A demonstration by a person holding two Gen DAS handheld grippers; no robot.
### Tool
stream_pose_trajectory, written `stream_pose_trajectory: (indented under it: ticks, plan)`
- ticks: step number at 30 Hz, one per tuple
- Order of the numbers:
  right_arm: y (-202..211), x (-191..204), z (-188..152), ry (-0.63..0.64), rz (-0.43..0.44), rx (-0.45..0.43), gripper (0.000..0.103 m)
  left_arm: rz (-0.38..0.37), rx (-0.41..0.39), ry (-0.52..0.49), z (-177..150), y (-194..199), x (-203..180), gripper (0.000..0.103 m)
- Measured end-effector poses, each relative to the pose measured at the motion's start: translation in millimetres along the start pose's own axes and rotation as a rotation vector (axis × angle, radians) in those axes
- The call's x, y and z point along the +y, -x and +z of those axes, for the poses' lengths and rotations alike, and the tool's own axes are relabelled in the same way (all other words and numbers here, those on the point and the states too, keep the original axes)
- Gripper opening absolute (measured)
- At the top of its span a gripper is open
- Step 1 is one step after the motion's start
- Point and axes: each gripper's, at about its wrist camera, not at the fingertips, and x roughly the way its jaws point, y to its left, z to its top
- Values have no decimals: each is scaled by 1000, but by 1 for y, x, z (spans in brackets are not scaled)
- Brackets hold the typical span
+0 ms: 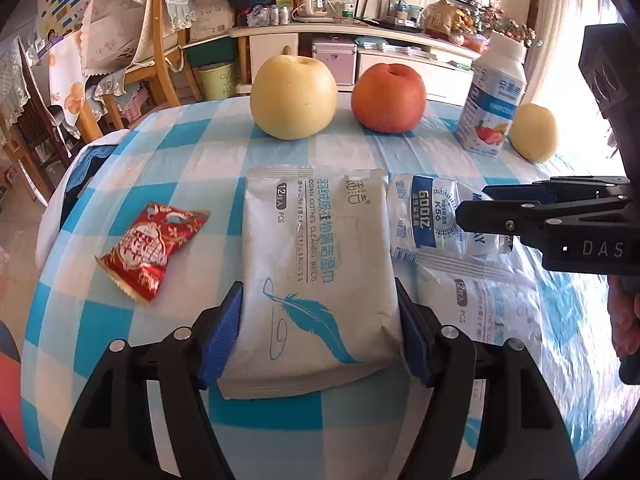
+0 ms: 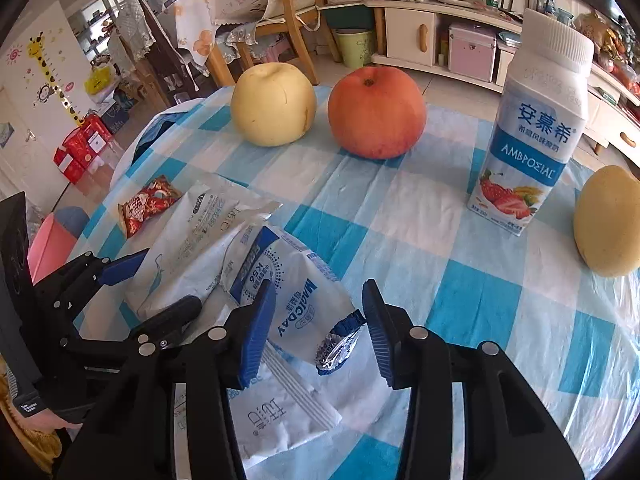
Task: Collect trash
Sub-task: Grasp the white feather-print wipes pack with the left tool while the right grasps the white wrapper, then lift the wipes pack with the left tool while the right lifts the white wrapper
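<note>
On the round table (image 1: 168, 168) covered in a blue-and-white checked plastic cloth, everything sits close to the near edge or along the far side. At the far side stand a tall white yoghurt carton with a screw cap and strawberry print (image 2: 532, 120), a pale yellow round pear (image 1: 294, 98), a red-orange apple (image 1: 389, 98) just beside it, and a second yellow fruit (image 2: 608, 220) to the right of the carton.

Nearer lies the trash. The largest piece is a flat grey-white wet-wipes packet with a blue feather print (image 1: 316, 276); the left gripper (image 1: 319, 330) has its blue pads pressed against both long edges of this packet, grasping it. A second white wipes packet (image 2: 280, 416) lies flat under the right gripper (image 2: 320, 332). On top of it and touching the feather packet rests a crumpled white-and-blue plastic wrapper marked K56 (image 2: 288, 292). The right gripper's fingers are spread apart around the wrapper's twisted end, with a clear gap on the right side, so nothing is clasped. Smallest, a red foil snack sachet (image 1: 150, 248) lies apart to the left of the feather packet.
</note>
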Motion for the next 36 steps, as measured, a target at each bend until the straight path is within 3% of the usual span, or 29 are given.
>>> stream_pose_trajectory:
  ticks: [12, 21, 32, 36]
  plan:
    - [31, 11, -53, -4, 17, 94, 45, -70, 18, -25, -42, 37, -19, 70]
    - [57, 41, -101, 55, -16, 135, 50, -130, 31, -3, -83, 76, -24, 70]
    - [67, 74, -125, 121, -136, 94, 72, -181, 8, 4, -109, 114, -21, 70]
    - [62, 79, -122, 159, -224, 65, 86, -183, -17, 26, -107, 123, -13, 70]
